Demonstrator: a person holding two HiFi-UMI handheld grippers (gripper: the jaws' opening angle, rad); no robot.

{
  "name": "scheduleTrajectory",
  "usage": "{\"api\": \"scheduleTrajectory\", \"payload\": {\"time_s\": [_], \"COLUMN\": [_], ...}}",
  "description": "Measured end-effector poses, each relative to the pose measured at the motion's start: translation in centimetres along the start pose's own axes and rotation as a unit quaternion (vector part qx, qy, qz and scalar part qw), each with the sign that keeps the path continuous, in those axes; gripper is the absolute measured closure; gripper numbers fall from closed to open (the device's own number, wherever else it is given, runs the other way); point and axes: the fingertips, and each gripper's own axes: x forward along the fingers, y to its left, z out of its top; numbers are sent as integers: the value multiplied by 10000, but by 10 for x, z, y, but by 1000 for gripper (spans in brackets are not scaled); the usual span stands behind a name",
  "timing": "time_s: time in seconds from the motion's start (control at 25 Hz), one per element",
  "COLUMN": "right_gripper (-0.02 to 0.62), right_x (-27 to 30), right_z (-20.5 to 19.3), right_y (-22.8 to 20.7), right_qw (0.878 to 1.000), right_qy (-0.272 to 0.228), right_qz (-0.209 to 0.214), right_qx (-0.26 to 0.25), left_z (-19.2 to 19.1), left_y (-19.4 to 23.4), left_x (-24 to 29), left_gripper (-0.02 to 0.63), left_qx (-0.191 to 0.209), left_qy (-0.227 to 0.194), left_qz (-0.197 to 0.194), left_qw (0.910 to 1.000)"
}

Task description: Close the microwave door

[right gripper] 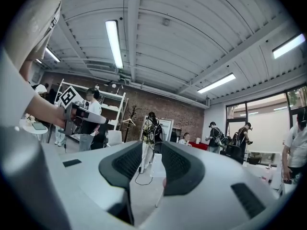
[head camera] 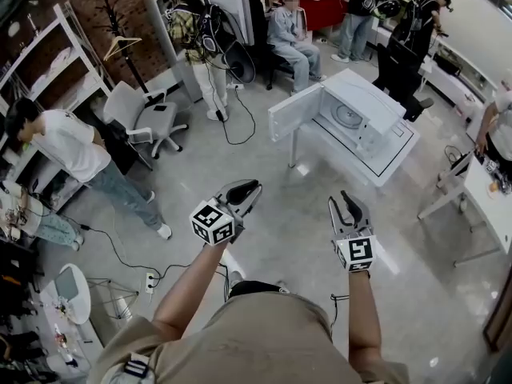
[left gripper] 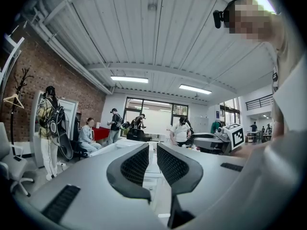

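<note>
The white microwave (head camera: 364, 118) stands on a low white table (head camera: 398, 165) across the room. Its door (head camera: 294, 120) is swung wide open to the left. Both grippers hang in mid-air well short of it, at about waist height. My left gripper (head camera: 246, 190) has a narrow gap between its pads (left gripper: 135, 166) with nothing in it. My right gripper (head camera: 344, 205) is also slightly open and empty. In the right gripper view a white panel (right gripper: 155, 166), apparently the door, shows through the gap of the right gripper (right gripper: 154, 166).
Several people stand or sit around the room: one in a white shirt (head camera: 68, 146) at left, one with a backpack (head camera: 196, 34) beyond the microwave. An office chair (head camera: 144, 118), floor cables (head camera: 232, 126) and another white table (head camera: 488, 206) at right stand nearby.
</note>
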Motion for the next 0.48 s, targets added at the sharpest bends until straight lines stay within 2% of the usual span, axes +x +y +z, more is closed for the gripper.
{"api": "scheduleTrajectory", "payload": {"time_s": [0.48], "right_gripper": [466], "right_x": [32], "right_z": [-6], "right_y": [14], "right_qw": [9998], "right_qy": [90], "right_qz": [121], "right_qx": [115], "left_z": [-7], "left_y": [28], "left_x": [-12], "left_gripper": [566], "left_qx": [-101], "left_qy": [143], "left_qz": [210], "left_qw": [9996]}}
